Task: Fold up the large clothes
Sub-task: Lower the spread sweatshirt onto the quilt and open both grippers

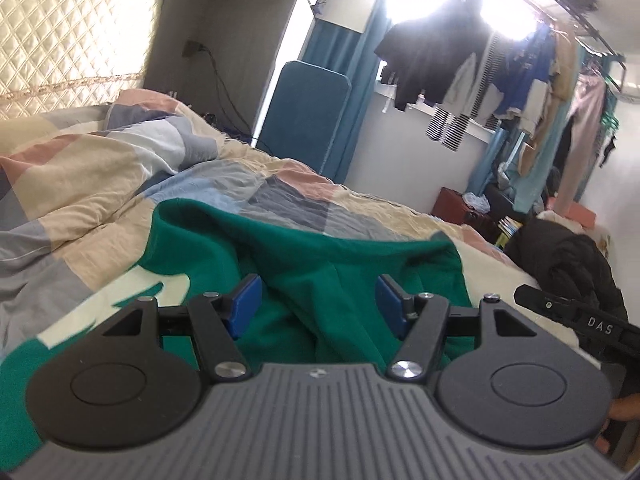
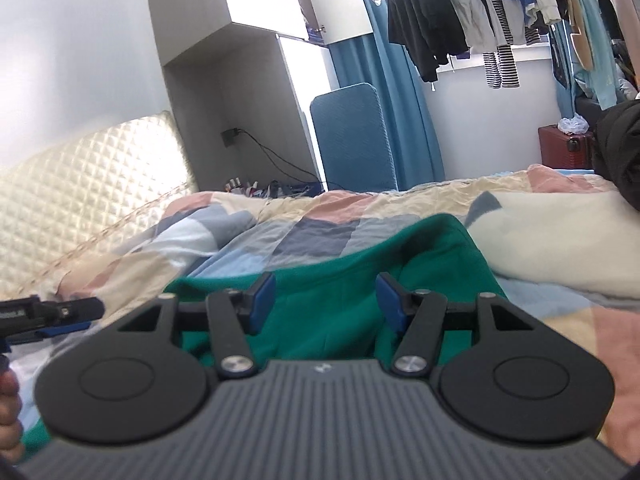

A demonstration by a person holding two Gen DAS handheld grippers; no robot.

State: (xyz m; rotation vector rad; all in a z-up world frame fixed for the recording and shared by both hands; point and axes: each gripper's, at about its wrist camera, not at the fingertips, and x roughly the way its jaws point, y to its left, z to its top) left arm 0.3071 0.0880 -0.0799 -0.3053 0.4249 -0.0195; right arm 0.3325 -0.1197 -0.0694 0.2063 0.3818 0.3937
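L gripper (image 1: 316, 302): jaws apart, blue pads (image 1: 246, 305) clear of cloth on both sides; nothing held. Green garment (image 1: 304, 264) lies directly below/ahead of it, bunched in loose folds on the bed, w/ a cream pattern on the near-left portion. R gripper tip is visible at the right edge of the L view, above the bed edge.

R gripper (image 2: 326, 300): jaws apart, nothing between the pads (image 2: 264, 300); green garment (image 2: 352, 276) lies beneath and ahead, its far edge forming a raised ridge. L gripper tip shows at the left edge of the R view. A hand (image 2: 10, 412) appears at the lower-left corner of that view.

Beyond garment: checked quilt (image 1: 100, 160) in pink, grey, blue and cream, rumpled across the bed. A cream blanket (image 2: 552, 236) lies right of the garment; a black coat (image 1: 568, 256) sits at the bed's right edge.

Far: quilted cream headboard (image 2: 92, 184), blue panel (image 2: 352, 136) leaning by blue curtain (image 2: 392, 92), hung clothes (image 1: 480, 64) at bright window, red case (image 2: 564, 148).
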